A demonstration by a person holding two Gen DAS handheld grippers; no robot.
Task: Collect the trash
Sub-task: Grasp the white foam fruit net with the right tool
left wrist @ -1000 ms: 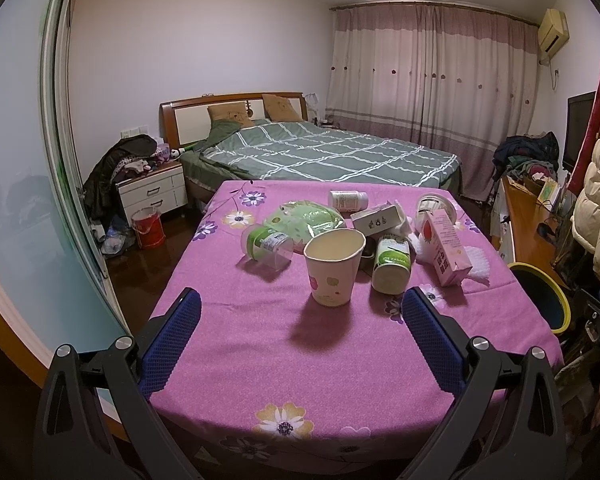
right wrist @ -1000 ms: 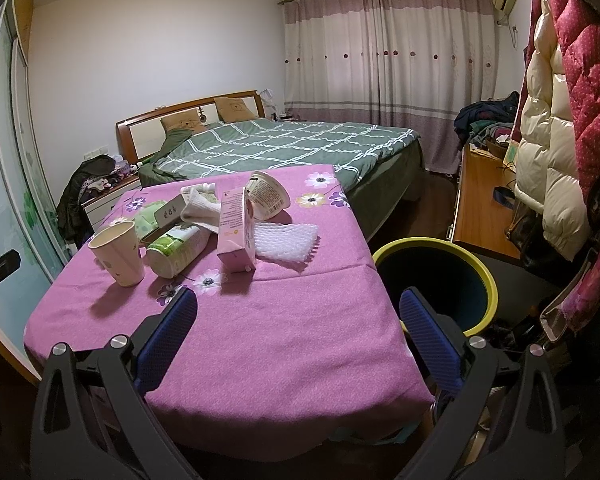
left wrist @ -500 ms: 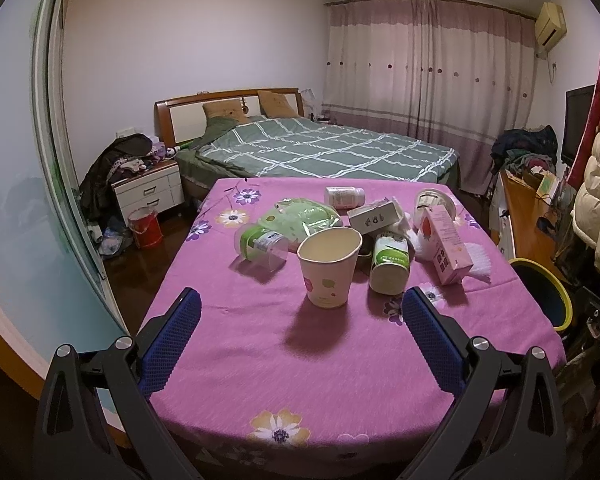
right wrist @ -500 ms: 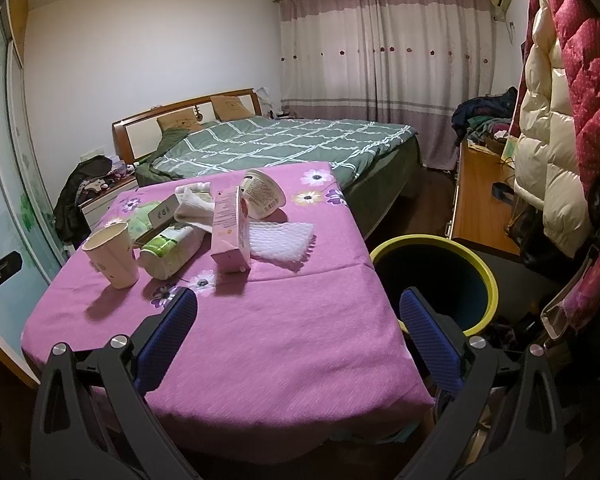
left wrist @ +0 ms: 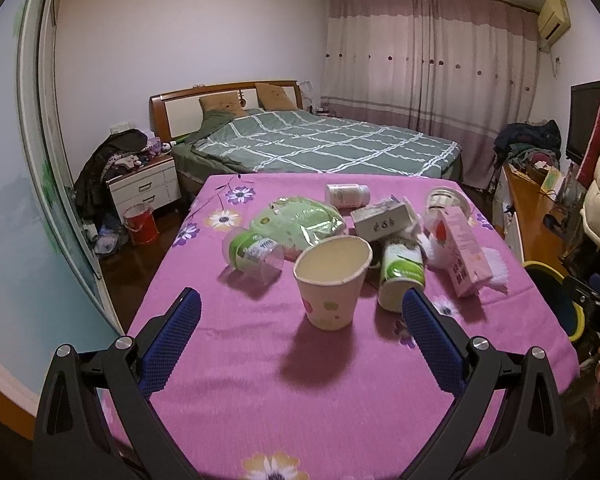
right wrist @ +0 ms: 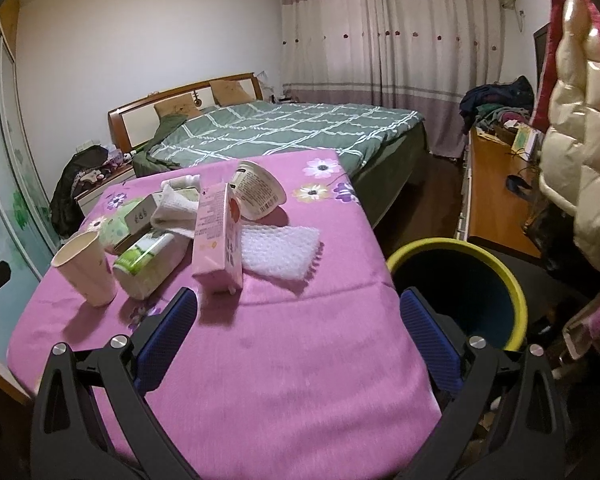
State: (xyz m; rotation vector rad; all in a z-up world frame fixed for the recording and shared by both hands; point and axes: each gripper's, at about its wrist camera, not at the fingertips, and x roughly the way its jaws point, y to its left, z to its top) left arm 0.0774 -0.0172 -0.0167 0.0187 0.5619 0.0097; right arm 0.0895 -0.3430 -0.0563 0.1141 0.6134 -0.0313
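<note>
The trash sits heaped at the table's middle and far right, and the heap hides much of itself: the grey box lies over a white cloth of which only scraps show, and the green-label tub on its side is partly covered by the paper cup standing upright in front of it. A dark thing between cup and tub cannot be made out. The green bag is crumpled behind a tipped clear cup, with a small white bottle lying farther back. In the right view the pink carton stands near the front of the heap, leaning against the pile and blocking what is behind it, with white foam wrap flat to its right and a tipped bowl beyond. The bin, yellow-rimmed, stands on the floor just off the table's right edge, its near side cut by the right gripper's finger. The left gripper hangs spread wide over bare cloth, the cup just ahead between its fingers, untouched. The right gripper is also spread, holding nothing, over the bare near right corner.
</note>
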